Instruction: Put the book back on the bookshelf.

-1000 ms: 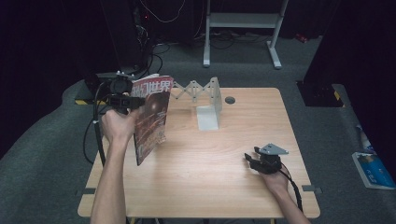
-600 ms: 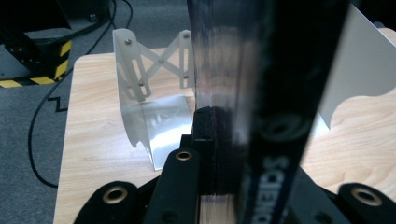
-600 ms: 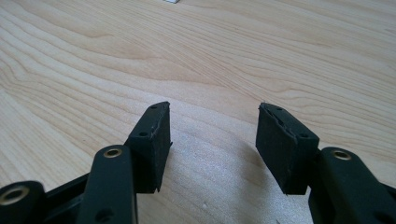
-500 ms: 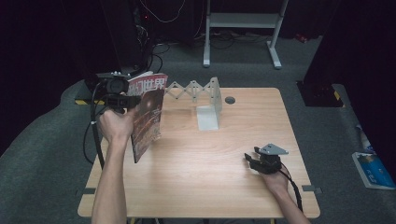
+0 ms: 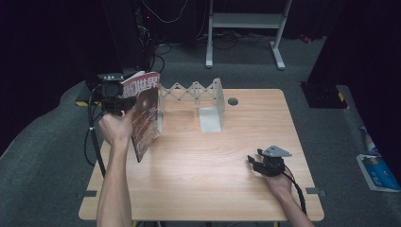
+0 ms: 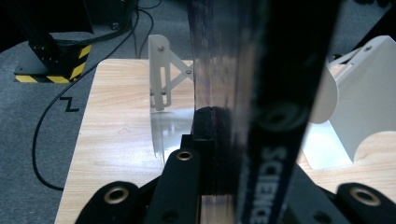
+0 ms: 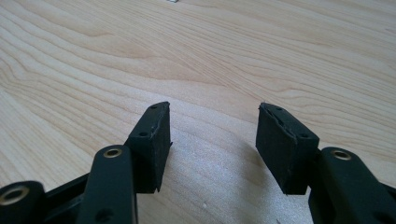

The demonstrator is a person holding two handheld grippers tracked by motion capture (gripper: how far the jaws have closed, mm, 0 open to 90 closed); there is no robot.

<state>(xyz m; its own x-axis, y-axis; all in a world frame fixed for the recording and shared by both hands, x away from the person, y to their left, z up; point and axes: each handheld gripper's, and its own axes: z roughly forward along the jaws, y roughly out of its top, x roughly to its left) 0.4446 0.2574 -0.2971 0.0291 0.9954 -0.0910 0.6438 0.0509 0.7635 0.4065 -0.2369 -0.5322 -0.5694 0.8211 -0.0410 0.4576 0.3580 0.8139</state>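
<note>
Dark room, grey carpet, light wooden table (image 5: 198, 184) under the high camera. Left gripper (image 5: 124, 101) is pinched tight on a magazine (image 5: 145, 113), held upright by its edge above the table's left-rear area; in the left gripper view the pads clamp the magazine (image 6: 261, 93) edge-on, "SCIENCE" readable on it. White expandable book rack (image 5: 198, 97) stands at the table's rear; its left end plate (image 6: 161, 74) sits just beyond the magazine, the right end plate (image 6: 359, 98) further along. Right gripper (image 5: 257, 163) rests low on the table at front right, jaws spread with nothing between them; bare wood in the right gripper view between the fingertips (image 7: 152, 135).

Step in hand, as I read it: carrying the magazine to the rack, not yet slotted. Whether its lower edge touches the table is hard to tell from above. Next move calls for keeping it vertical, lining it up with the gap between the plates, lowering, then releasing. Risk: floppy pages catching the left plate.
</note>
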